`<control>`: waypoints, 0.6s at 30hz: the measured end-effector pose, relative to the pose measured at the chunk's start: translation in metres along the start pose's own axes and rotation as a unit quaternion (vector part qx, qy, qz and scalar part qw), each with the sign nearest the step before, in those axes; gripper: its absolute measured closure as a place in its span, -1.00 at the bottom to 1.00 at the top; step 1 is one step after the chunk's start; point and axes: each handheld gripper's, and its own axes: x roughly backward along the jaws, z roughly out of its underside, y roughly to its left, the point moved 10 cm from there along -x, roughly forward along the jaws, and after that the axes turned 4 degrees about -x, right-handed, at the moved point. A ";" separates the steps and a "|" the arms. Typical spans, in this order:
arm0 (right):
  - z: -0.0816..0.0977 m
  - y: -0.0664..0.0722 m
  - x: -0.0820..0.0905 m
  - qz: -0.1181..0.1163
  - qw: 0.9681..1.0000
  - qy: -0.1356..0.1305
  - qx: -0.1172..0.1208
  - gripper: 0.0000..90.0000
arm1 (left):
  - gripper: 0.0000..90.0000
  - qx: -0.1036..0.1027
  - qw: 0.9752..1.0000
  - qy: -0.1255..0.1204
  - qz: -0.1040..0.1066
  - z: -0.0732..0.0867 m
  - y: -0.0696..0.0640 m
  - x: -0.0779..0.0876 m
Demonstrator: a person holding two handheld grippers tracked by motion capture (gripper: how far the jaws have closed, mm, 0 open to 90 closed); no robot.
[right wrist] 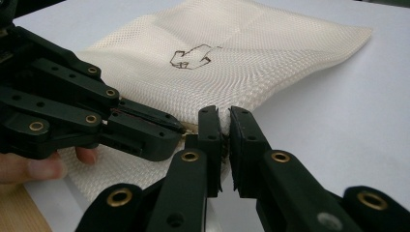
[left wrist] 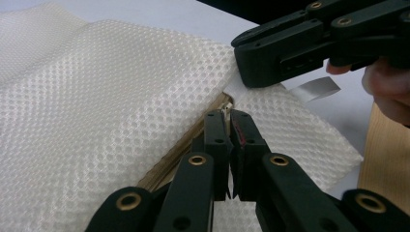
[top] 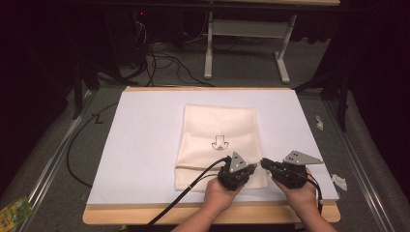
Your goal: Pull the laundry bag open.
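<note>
You have open white sheet (top: 145, 145) to the left of the mesh bag (top: 220, 130), beyond it and to its right. At the bag's near right corner your left gripper (top: 252, 168) and right gripper (top: 265, 163) sit tip to tip, each blocking the other's way across
</note>
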 end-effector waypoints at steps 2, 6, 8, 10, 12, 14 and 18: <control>0.000 -0.001 0.000 0.001 1.000 0.000 -0.001 0.89 | 0.94 -0.002 1.000 0.003 -0.002 0.001 0.001 0.001; 0.000 -0.003 0.001 0.006 1.000 0.000 -0.004 0.89 | 0.94 0.000 1.000 0.008 -0.007 0.005 0.006 0.004; 0.000 -0.005 0.001 0.007 1.000 -0.002 -0.006 0.89 | 0.94 0.002 1.000 0.013 -0.010 0.008 0.010 0.006; 0.000 -0.006 0.002 0.008 1.000 -0.002 -0.009 0.89 | 0.94 0.002 1.000 0.015 -0.013 0.010 0.012 0.009; 0.000 -0.006 0.002 0.009 1.000 -0.003 -0.011 0.89 | 0.94 0.002 1.000 0.017 -0.013 0.011 0.014 0.011; 0.000 -0.007 0.003 0.009 1.000 -0.004 -0.010 0.89 | 0.94 0.003 1.000 0.021 -0.017 0.014 0.018 0.016; 0.000 -0.008 0.004 0.009 1.000 -0.005 -0.010 0.89 | 0.94 0.008 0.999 0.024 -0.020 0.018 0.024 0.022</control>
